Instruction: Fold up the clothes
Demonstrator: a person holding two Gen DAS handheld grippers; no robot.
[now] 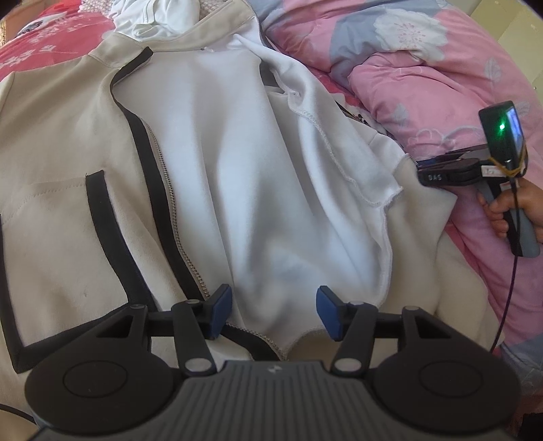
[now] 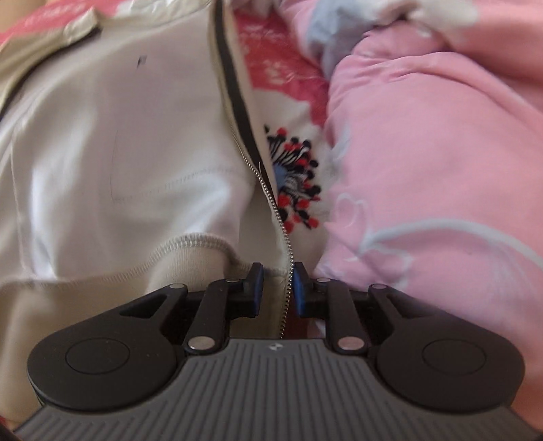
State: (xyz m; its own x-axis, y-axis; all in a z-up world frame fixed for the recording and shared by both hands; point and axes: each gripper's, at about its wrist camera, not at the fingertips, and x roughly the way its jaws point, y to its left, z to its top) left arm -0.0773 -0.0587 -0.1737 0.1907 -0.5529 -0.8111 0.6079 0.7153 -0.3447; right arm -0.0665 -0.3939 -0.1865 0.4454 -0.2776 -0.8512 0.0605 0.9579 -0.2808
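A beige zip-up jacket with black trim lies open on the bed, its white lining facing up. My left gripper hovers open over the lining near the hem, beside the left zipper edge, with nothing pressed between its blue pads. My right gripper, held by a hand, sits at the jacket's right edge. In the right wrist view the jaws of the right gripper stand a little apart, with the jacket's zipper edge running between them; the pads do not clamp it.
A puffy pink floral quilt is bunched right of the jacket. A red flowered sheet covers the bed beneath. More white clothing lies beyond the collar. A thin cable hangs from the right gripper's handle.
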